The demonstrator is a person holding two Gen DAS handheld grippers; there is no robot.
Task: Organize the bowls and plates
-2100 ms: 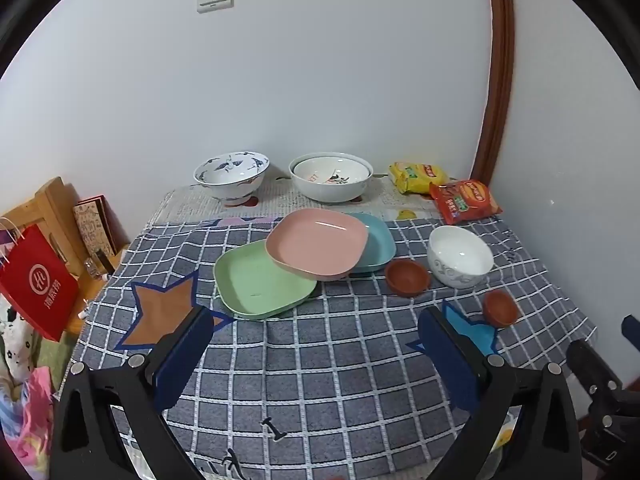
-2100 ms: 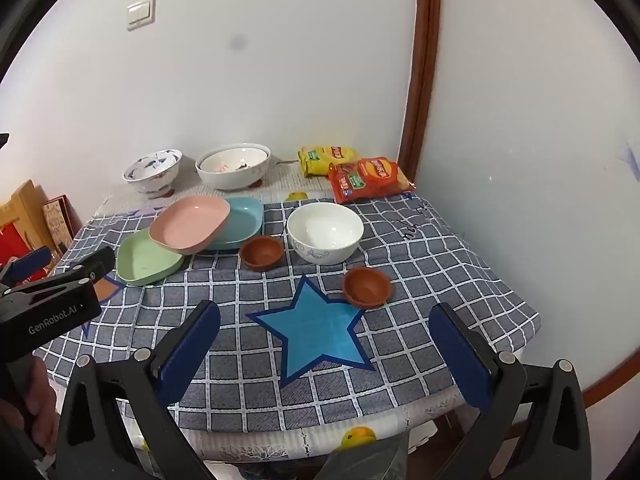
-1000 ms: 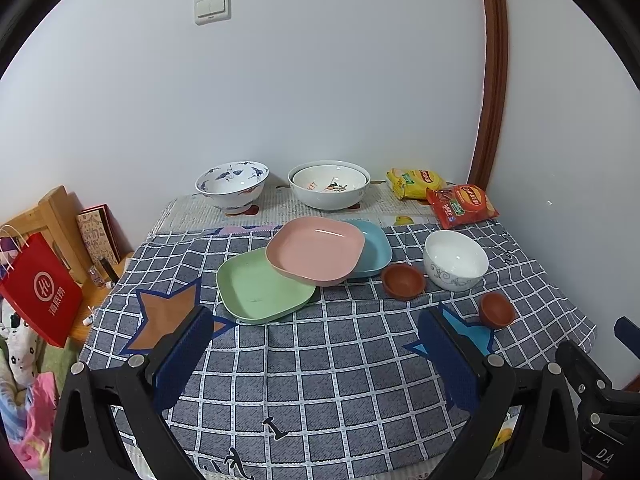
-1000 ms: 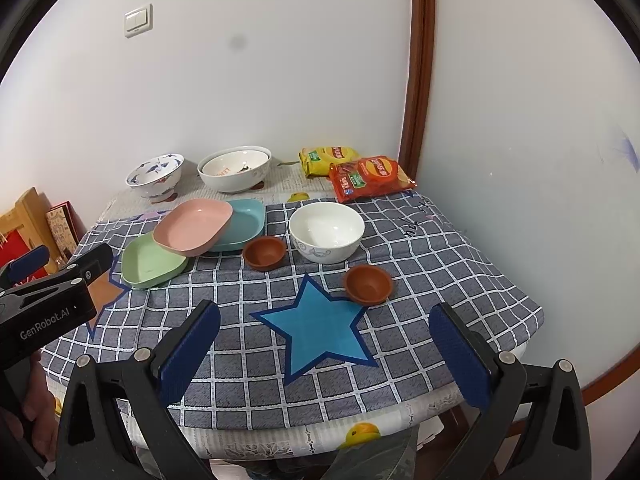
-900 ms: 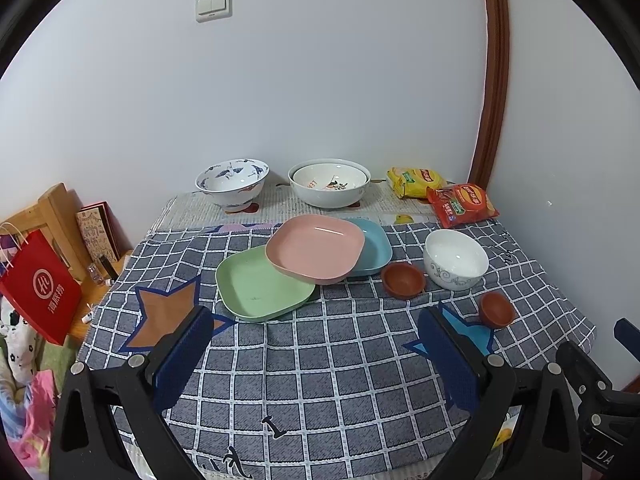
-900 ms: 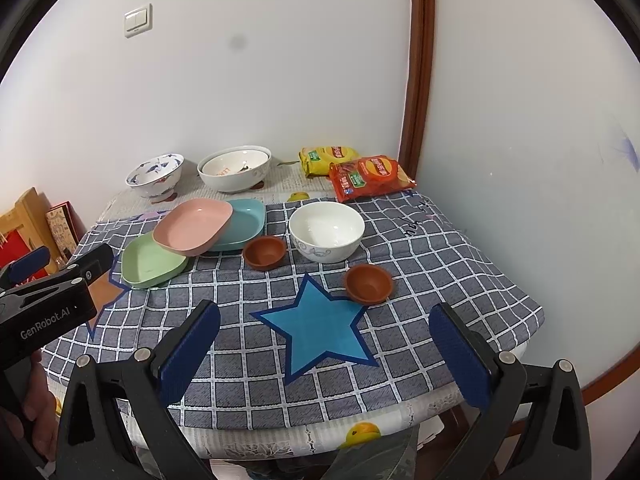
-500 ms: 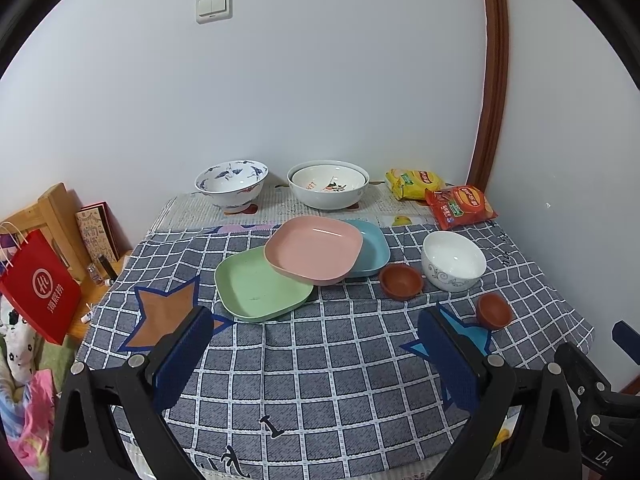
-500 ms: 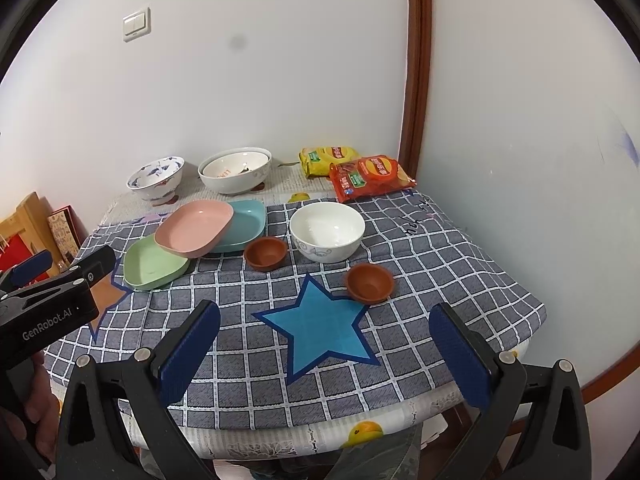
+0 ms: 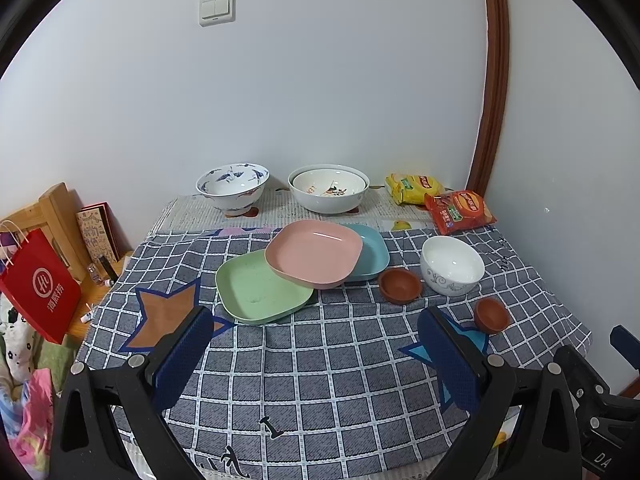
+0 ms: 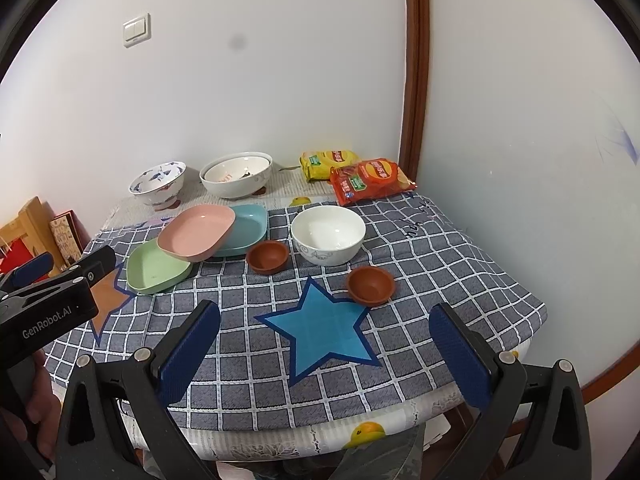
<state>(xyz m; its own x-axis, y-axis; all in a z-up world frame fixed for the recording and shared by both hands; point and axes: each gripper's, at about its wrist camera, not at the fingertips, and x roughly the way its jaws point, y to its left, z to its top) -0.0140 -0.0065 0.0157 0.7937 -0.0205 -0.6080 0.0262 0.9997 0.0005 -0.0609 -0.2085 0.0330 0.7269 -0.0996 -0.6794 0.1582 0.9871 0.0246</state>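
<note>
A pink plate (image 9: 314, 254) leans across a green plate (image 9: 260, 291) and a teal plate (image 9: 370, 256) mid-table; the pink plate also shows in the right wrist view (image 10: 196, 232). A white bowl (image 9: 451, 265) and two small brown bowls (image 9: 400, 285) (image 9: 491, 314) sit to the right. A blue-patterned bowl (image 9: 233, 187) and a large white bowl (image 9: 328, 189) with a smaller one nested inside stand at the back. My left gripper (image 9: 316, 360) and right gripper (image 10: 326, 350) are open and empty, held back over the table's near edge.
The table wears a grey checked cloth (image 9: 320, 360) with star patches. Two snack bags (image 9: 460, 210) lie at the back right by a wooden door frame (image 9: 494, 80). A red paper bag (image 9: 38, 292) and wooden furniture stand left of the table.
Both grippers have drifted slightly back from the table, still open. No dish has moved.
</note>
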